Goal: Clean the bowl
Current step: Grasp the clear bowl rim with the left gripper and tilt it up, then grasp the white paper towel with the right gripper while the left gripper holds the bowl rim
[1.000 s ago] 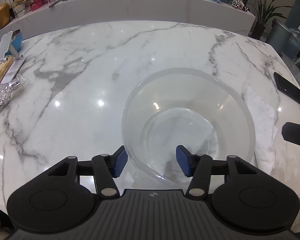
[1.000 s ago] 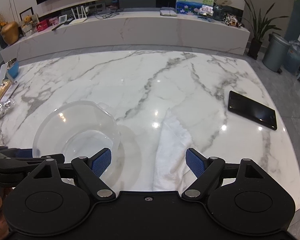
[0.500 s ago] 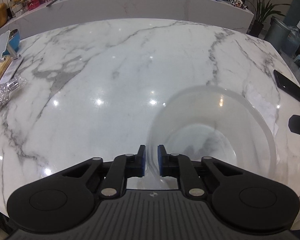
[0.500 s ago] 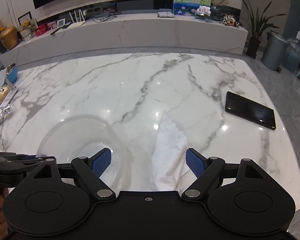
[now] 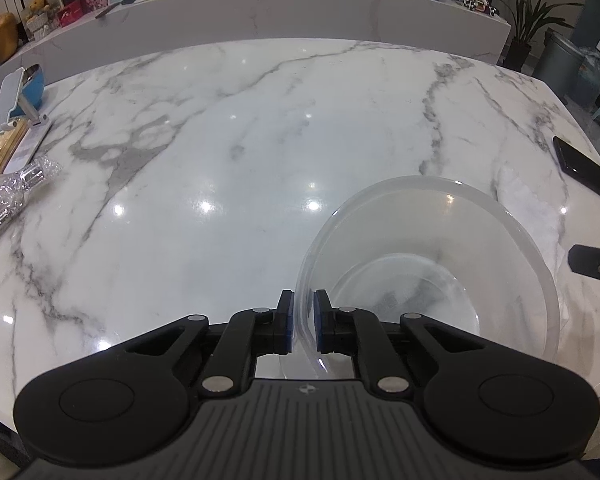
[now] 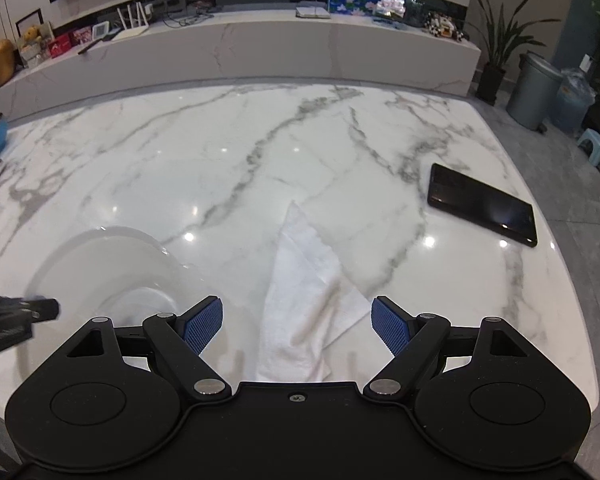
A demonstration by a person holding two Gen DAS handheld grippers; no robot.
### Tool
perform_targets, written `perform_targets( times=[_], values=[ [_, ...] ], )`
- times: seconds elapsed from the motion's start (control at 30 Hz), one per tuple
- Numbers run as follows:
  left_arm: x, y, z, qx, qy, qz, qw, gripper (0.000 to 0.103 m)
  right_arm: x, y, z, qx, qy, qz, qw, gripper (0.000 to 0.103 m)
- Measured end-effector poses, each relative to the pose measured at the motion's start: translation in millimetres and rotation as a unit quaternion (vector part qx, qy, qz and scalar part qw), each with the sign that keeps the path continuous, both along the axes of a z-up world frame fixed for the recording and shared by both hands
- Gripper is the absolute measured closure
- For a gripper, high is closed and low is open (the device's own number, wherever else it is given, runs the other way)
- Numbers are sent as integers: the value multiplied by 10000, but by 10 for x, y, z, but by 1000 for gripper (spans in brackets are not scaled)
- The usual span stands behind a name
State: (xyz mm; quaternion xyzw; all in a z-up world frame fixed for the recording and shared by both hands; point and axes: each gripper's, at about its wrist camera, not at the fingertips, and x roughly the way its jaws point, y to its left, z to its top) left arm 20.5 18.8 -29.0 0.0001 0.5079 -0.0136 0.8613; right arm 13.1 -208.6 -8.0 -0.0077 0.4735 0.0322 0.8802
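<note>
table (image 5: 260,128): white marble with grey veins; it bears everything below.
bowl (image 5: 440,264): clear plastic, upright on the table near its front edge. In the left view it sits to the right of centre, its near-left rim running between the left gripper's pads. In the right view it is blurred (image 6: 112,272), low and to the left. Whether its inside is wet, soiled or wiped the pictures do not settle.
cloth (image 6: 304,296): white, folded to a long wedge, flat on the table just right of the bowl. Its long axis runs from the right gripper's front away up the table, the point at the far end.
phone (image 6: 480,204): dark slab, well to the right of the cloth, apart from it.
left gripper (image 5: 301,322): pads drawn in narrow, clamped on the bowl's rim wall, one pad outside, one inside.
right gripper (image 6: 296,320): spread wide, holding nothing, low over the table with the cloth's broad near end straight ahead between the fingers.
key relation: the cloth lies directly before the right gripper and along its line of sight, so the right is plainly the nearer to it; the bowl lies to its left, steadied by the left.
judgement: this fits both a cloth about to be picked up for wiping and one just laid down after it.
</note>
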Motion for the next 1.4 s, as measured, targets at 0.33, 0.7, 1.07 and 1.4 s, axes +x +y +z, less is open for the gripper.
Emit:
perform_targets(
  times=[0.33, 0.7, 1.07, 1.4],
  values=[
    [8, 44, -6, 47, -1, 4, 10000, 94, 102, 32, -282, -227, 227, 77, 9995, 24],
    [2, 47, -10, 89, -14, -36, 10000, 94, 208, 80, -554, -397, 436, 207, 9980, 29],
    [-10, 51, -12, 131, -16, -73, 9999, 93, 239, 95, -667, -183, 530, 347, 9978, 40],
    [-12, 47, -13, 171, -26, -93, 9998, 93, 240, 50, -621, 190, 638, 390, 9970, 86]
  ],
)
